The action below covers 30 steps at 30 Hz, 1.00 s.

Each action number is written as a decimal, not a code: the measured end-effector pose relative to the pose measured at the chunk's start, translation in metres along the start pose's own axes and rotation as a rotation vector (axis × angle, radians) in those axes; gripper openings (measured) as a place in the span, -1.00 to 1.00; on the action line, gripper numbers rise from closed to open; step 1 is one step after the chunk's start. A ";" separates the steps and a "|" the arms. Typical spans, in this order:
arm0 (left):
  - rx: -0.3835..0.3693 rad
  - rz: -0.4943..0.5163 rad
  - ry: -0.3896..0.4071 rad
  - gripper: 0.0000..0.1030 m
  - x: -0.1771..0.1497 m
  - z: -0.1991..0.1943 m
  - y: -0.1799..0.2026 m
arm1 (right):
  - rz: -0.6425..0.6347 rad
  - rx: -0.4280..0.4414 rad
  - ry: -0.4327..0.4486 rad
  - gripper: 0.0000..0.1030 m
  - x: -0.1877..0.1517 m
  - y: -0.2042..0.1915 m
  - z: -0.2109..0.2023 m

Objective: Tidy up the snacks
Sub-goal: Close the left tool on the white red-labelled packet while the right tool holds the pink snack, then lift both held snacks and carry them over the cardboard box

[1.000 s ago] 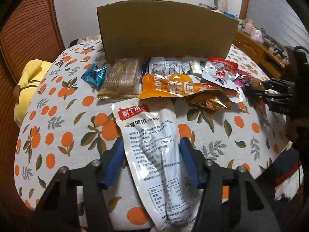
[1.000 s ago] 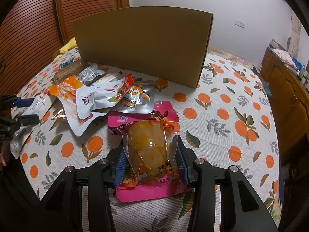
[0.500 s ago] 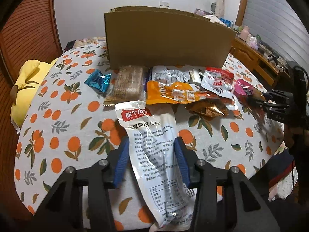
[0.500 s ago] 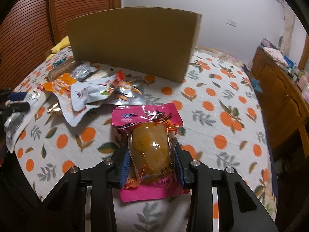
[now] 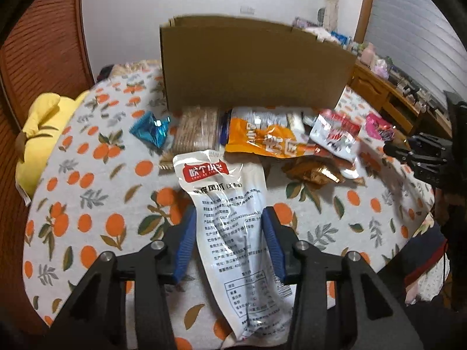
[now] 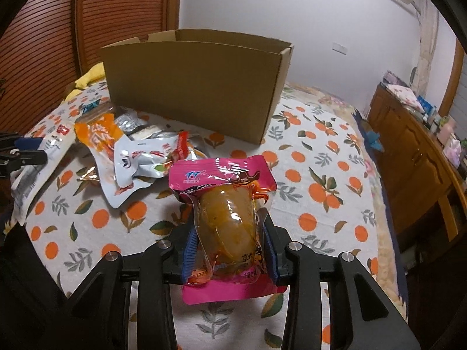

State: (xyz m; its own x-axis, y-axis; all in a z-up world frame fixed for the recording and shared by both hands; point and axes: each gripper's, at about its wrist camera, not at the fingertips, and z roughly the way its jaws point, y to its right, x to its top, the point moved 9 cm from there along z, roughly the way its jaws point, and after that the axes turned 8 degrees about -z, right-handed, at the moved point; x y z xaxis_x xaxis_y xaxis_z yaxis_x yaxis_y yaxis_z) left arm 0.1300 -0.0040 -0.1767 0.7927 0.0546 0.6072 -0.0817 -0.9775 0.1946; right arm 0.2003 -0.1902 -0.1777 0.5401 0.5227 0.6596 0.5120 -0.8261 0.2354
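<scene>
My left gripper (image 5: 229, 227) is shut on a long white snack packet with a red label (image 5: 230, 221), held above the table. My right gripper (image 6: 229, 233) is shut on a pink packet with an orange-brown snack inside (image 6: 224, 215), lifted clear of the cloth. An open cardboard box (image 6: 198, 87) stands at the back of the table; it also shows in the left wrist view (image 5: 254, 67). A pile of loose packets lies in front of the box: an orange one (image 5: 268, 143), a white and red one (image 5: 335, 134), a biscuit pack (image 5: 195, 128) and a blue candy (image 5: 150, 128).
The table has an orange-print cloth (image 6: 321, 175). A yellow cushion (image 5: 43, 128) lies at its left edge. A wooden cabinet with small items (image 6: 414, 151) stands to the right. A slatted wooden door (image 6: 43, 43) is behind on the left.
Both grippers have risen with their packets. The box's open top has come into view in both cameras. The pink packet has left the table.
</scene>
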 end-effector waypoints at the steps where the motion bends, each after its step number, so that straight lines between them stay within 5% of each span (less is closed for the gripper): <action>1: -0.009 0.000 -0.006 -0.10 0.000 0.003 0.001 | -0.005 -0.001 -0.004 -0.26 -0.001 -0.001 0.002; 10: 0.030 0.027 -0.065 0.13 0.000 0.021 0.010 | -0.004 -0.011 -0.013 -0.26 -0.008 -0.001 0.003; 15: 0.023 0.051 -0.042 -0.15 -0.001 0.014 0.014 | 0.001 -0.012 -0.009 -0.26 -0.012 -0.002 -0.001; 23: -0.025 0.019 0.027 -0.26 0.003 -0.016 0.005 | 0.022 -0.033 0.028 -0.26 -0.006 0.006 -0.018; 24: -0.024 0.018 0.042 -0.33 0.005 -0.020 0.004 | 0.023 -0.035 0.032 -0.26 -0.005 0.007 -0.019; 26: -0.040 0.005 0.070 -1.00 0.011 -0.027 0.001 | 0.023 -0.035 0.041 -0.26 -0.001 0.006 -0.022; 30: -0.029 -0.008 0.089 -1.00 0.020 -0.029 -0.008 | 0.018 -0.033 0.052 -0.26 0.004 0.003 -0.023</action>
State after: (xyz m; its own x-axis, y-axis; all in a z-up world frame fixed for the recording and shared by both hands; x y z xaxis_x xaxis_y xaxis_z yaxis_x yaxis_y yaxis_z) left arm 0.1287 0.0104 -0.1442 0.7368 0.0814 0.6712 -0.0940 -0.9708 0.2208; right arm 0.1887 -0.1956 -0.1580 0.5132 0.4966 0.7000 0.4798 -0.8422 0.2458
